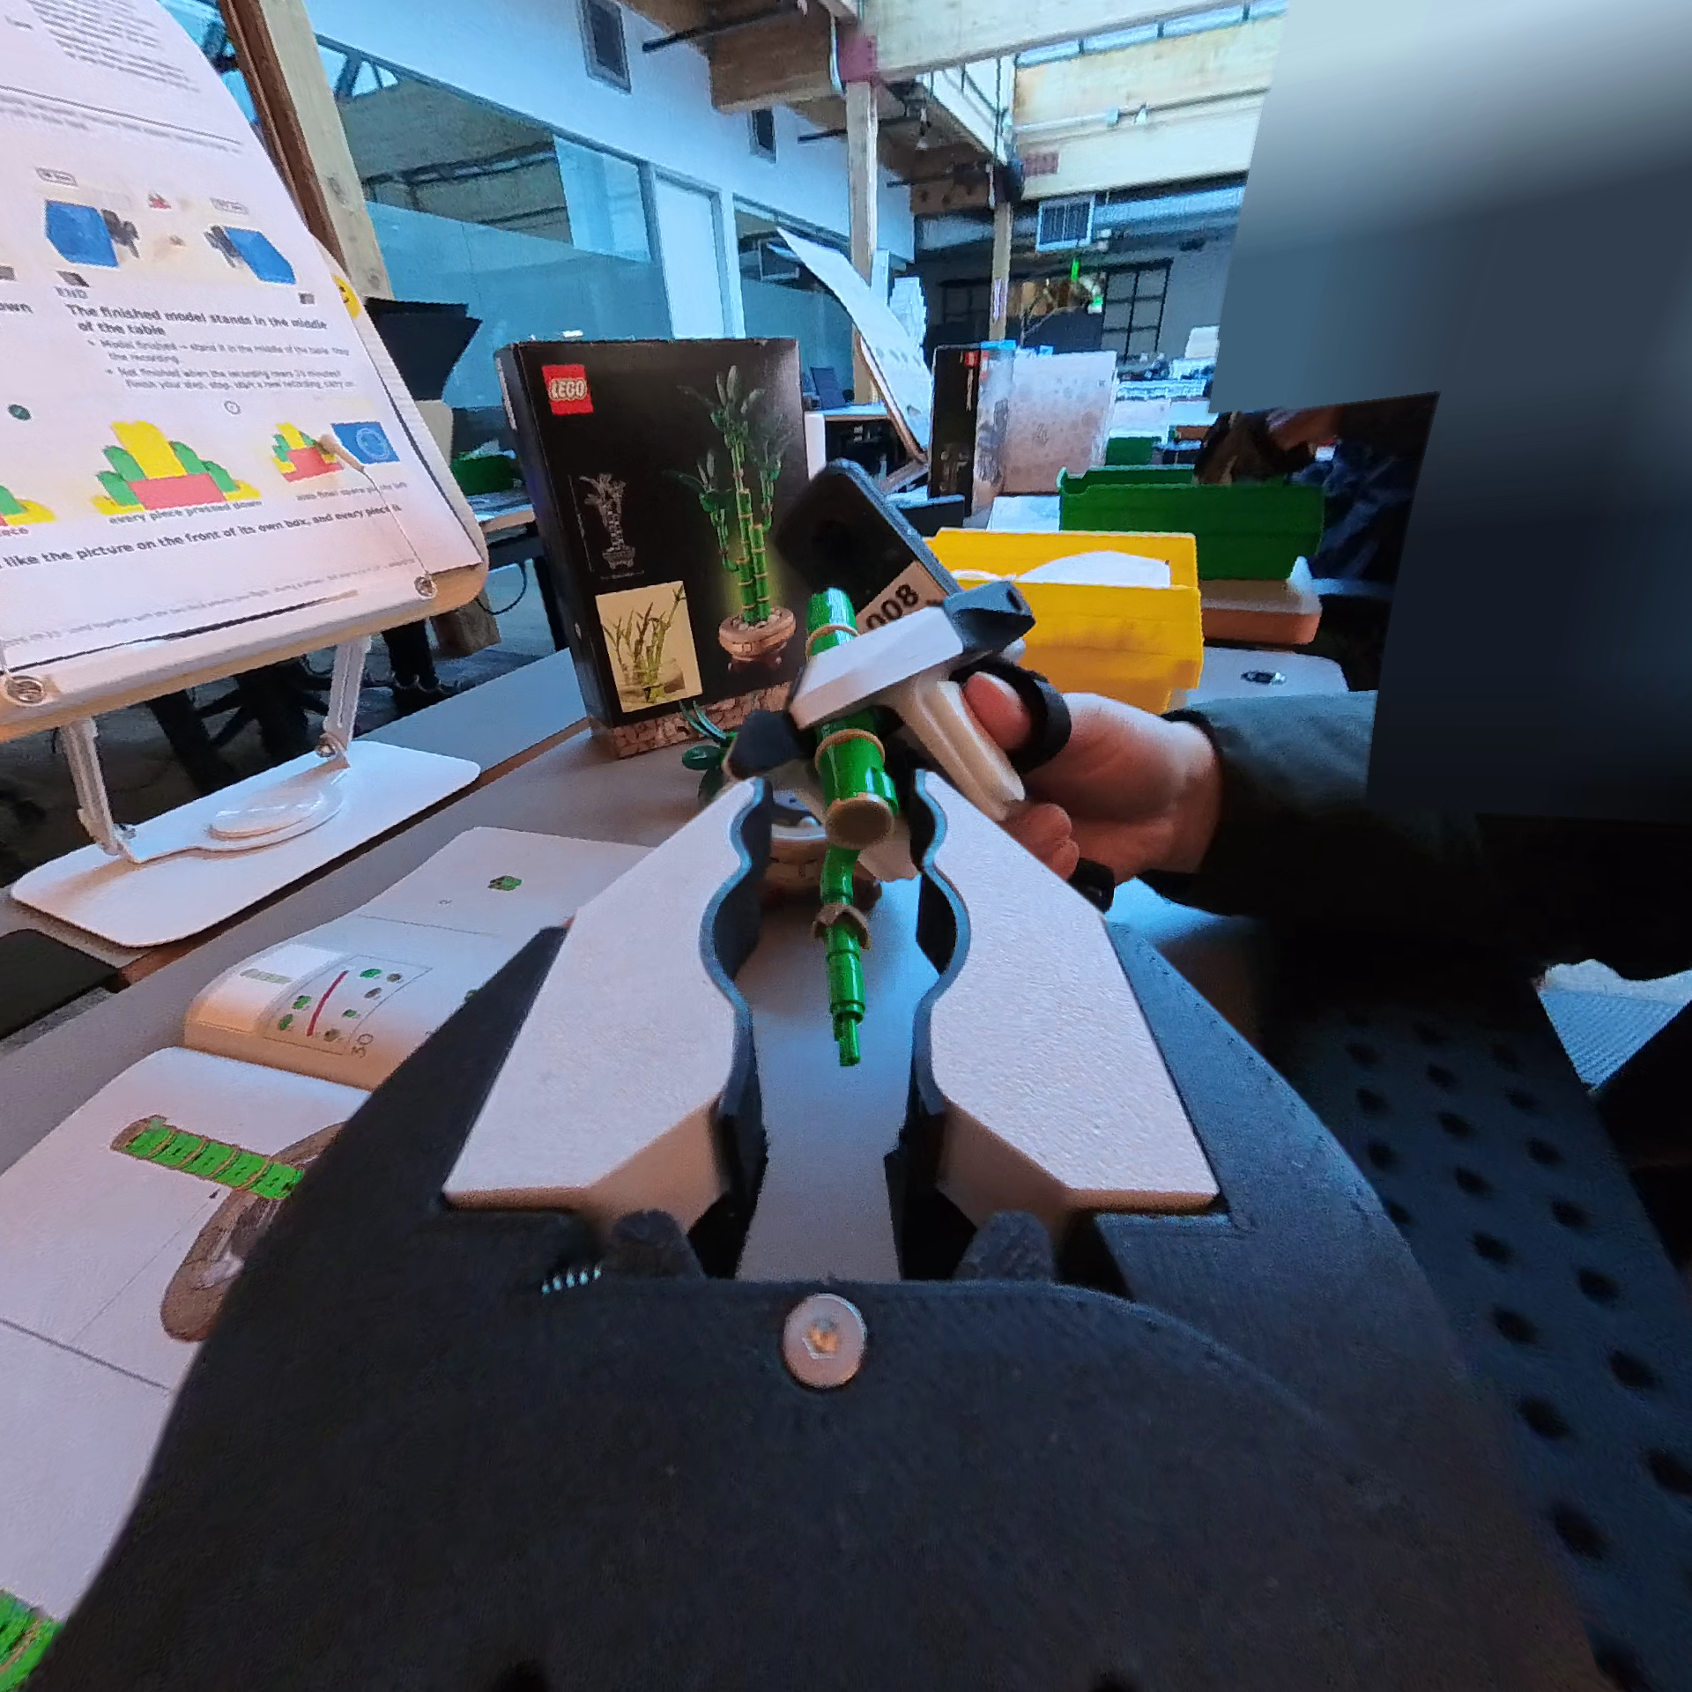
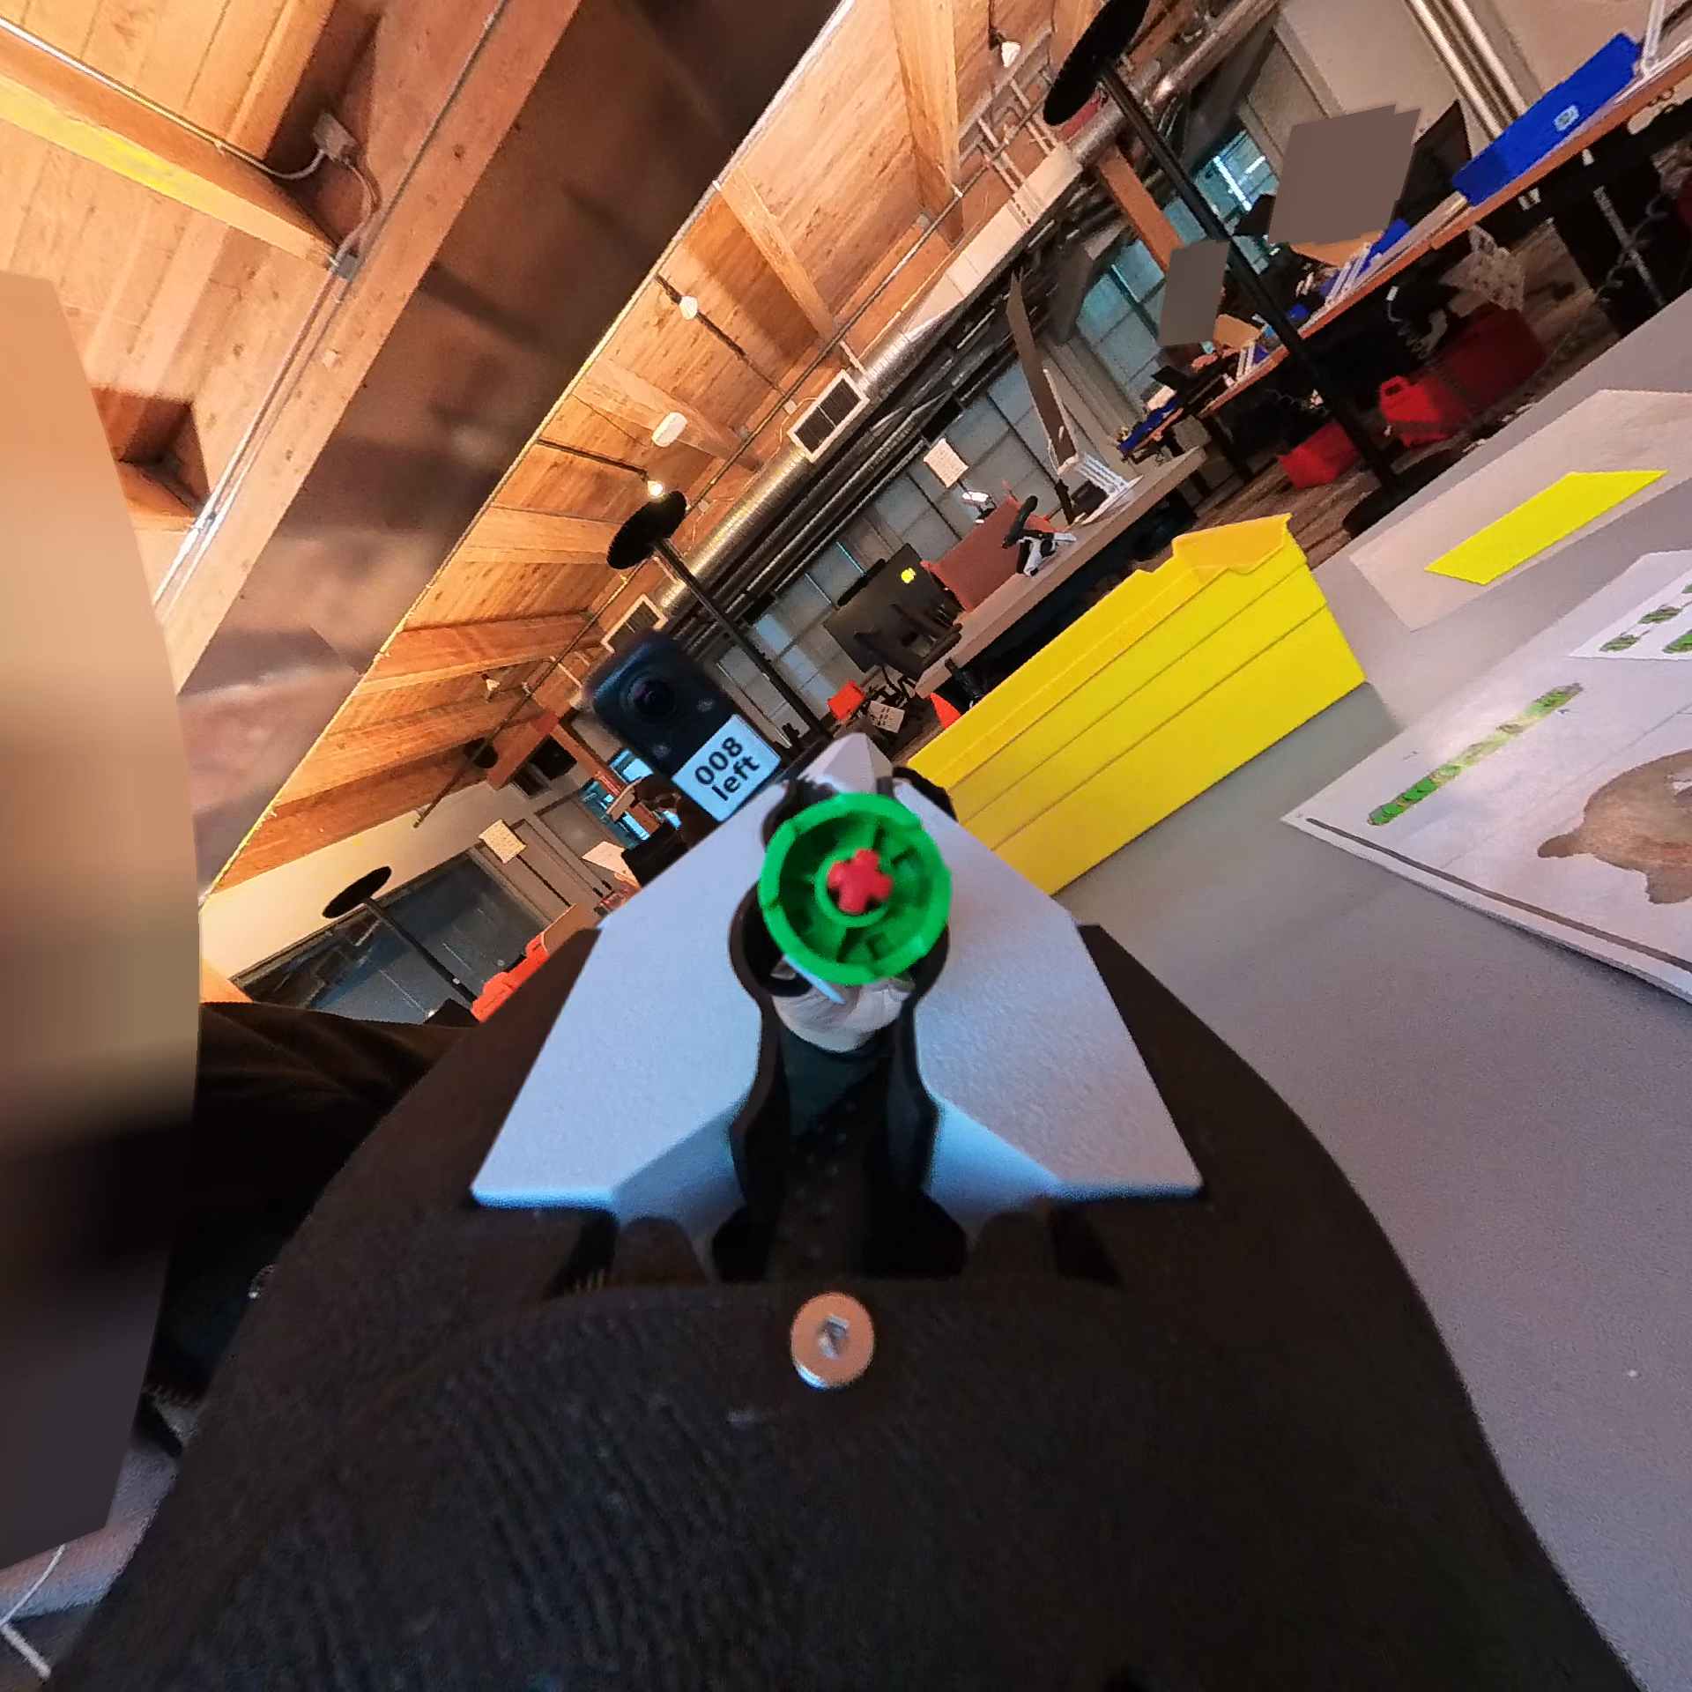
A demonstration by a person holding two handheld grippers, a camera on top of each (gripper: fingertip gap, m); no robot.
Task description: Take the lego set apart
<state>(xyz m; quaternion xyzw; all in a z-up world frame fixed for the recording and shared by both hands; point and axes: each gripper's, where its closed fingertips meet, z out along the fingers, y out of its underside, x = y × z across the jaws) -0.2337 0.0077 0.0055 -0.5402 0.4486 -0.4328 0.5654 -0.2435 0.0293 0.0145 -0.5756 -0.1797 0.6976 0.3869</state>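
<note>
Your right gripper (image 1: 847,732) is clamped across a green bamboo stalk (image 1: 847,797), which you hold tilted in the air above the grey table (image 1: 549,723); your right hand (image 1: 1108,787) grips the handle with a finger through the black trigger loop. In the right wrist view the stalk's round green end (image 2: 853,886), with a red cross-shaped axle at its centre, sits between the fingertips. Your left gripper (image 1: 833,870) points at the stalk, its jaws spread apart on either side of the thin lower end, touching nothing. Behind stand the set's box (image 1: 659,513), a yellow bin (image 1: 1108,623) and an instruction sheet on a stand (image 1: 183,366).
</note>
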